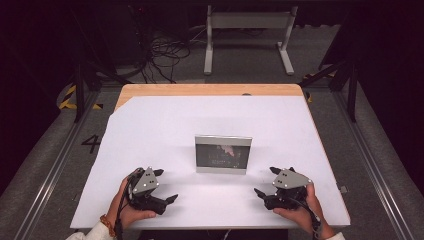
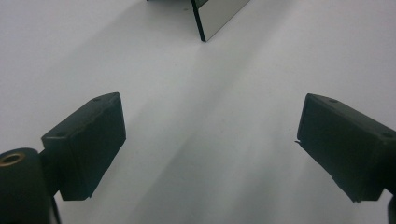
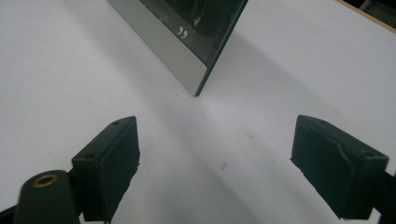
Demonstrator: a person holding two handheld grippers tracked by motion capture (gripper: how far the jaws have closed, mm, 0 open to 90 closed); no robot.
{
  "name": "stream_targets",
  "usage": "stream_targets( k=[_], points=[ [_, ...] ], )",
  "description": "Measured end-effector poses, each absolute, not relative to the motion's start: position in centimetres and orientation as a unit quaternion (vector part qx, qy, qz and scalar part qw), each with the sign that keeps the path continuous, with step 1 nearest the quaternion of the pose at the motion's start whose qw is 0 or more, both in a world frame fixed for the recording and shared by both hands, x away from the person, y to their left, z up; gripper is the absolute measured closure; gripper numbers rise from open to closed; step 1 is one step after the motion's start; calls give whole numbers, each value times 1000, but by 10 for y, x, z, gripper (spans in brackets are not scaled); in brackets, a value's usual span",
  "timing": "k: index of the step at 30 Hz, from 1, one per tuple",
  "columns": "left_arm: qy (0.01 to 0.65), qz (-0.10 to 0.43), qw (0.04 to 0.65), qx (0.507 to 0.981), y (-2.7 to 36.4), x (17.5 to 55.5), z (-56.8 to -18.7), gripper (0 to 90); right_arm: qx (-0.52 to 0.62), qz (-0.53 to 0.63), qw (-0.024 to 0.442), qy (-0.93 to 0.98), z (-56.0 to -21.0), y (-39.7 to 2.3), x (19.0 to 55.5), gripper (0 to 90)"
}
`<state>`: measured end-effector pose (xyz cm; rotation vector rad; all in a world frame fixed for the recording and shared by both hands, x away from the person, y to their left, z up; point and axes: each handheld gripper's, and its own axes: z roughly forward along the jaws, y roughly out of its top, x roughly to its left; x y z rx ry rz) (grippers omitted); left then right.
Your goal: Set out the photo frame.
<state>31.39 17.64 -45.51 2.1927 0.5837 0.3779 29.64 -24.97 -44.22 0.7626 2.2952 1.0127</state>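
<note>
I judge this the moment just around the standing frame [image 1: 223,154] being set up or let go: my left claw [image 1: 161,186] and right claw [image 1: 267,183] both gape wide with nothing between the jaws, and the frame stands upright ahead of and between them, well clear of either. Any next move calls for a level approach to its thin edges (it looks easy to tip). It is a flat rectangle, dark glossy pane, pale smooth border, on a matte white surface [image 1: 150,125]
</note>
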Motion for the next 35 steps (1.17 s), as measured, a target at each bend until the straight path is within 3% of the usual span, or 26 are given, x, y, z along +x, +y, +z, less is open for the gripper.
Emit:
stream_targets(
  k=[16,35],
  points=[
    [222,150,408,873,175,315,-455,57,276,397,249,839,-441,-254,296,66],
    [221,148,412,872,174,318,-456,59,283,412,267,824,-439,-256,292,96]
  ],
)
